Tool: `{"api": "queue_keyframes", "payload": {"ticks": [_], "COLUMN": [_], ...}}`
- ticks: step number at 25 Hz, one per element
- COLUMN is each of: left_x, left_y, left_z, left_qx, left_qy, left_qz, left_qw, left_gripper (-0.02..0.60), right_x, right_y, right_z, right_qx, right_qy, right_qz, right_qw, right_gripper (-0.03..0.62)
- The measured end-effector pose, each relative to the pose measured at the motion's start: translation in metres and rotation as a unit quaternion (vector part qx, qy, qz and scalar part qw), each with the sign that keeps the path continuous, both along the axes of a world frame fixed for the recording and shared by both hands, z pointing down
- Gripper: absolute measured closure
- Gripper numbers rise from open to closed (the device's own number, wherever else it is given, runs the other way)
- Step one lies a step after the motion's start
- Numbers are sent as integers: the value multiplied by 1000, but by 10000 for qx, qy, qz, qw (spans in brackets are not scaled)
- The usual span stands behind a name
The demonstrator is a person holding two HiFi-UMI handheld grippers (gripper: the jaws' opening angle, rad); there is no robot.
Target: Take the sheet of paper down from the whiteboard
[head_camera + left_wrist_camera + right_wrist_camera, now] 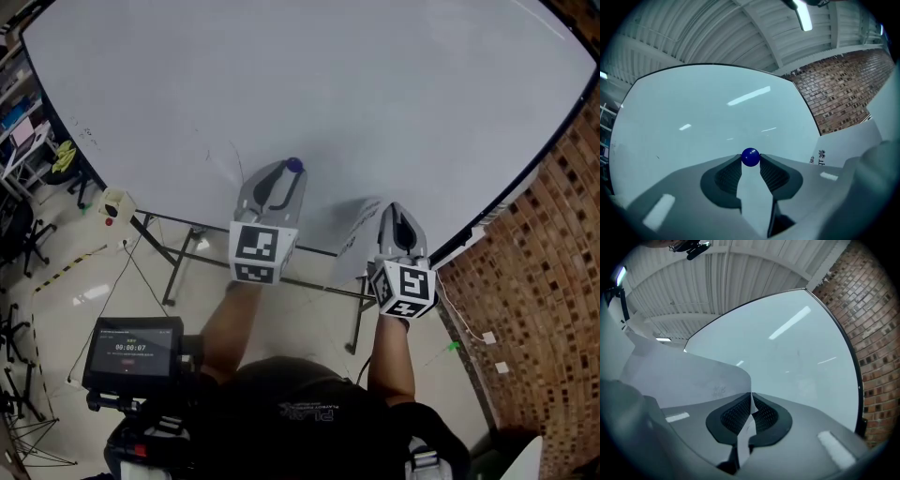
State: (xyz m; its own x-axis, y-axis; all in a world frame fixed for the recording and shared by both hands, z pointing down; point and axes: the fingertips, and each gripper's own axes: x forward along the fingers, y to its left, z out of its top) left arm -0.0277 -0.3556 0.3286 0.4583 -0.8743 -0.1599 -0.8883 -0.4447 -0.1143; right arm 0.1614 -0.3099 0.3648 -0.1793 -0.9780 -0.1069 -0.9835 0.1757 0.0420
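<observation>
Paper [689, 376]: R gripper [751, 396]; ball [750, 156]: L gripper [290, 172]

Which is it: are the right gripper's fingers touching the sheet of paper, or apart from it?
Touching. The right gripper view shows the fingers of the right gripper closed on an edge of the sheet of paper, which runs down between them.

Print on the paper [848, 143] looks partly hidden, too small to read.

brick wall [553, 281]: right | timer screen [131, 349]: lower left | ceiling light [804, 18]: overhead
</observation>
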Motion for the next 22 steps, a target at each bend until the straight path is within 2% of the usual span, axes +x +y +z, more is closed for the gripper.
{"api": "queue_keyframes", "payload": {"ticks": [8,18,22], "left_x": [5,11,10], "left_y": [4,7,7], "left_z": [-4,-7,-8], "left_qx": [35,18,48], "left_qy": [-43,-135,-166], "left_qz": [42,89,65], "left_qw": [10000,9999,9998], "left_gripper": [459,459,459], "right_x": [-10,-23,-27], "right_y": [1,1,0], "right_z": [-13,-23,-19], "right_qx": [93,209,114], "right_qy": [201,216,218], "right_qz": [110,-19,-38], "right_qw": [9997,9995,9997], "right_gripper": [582,582,582]}}
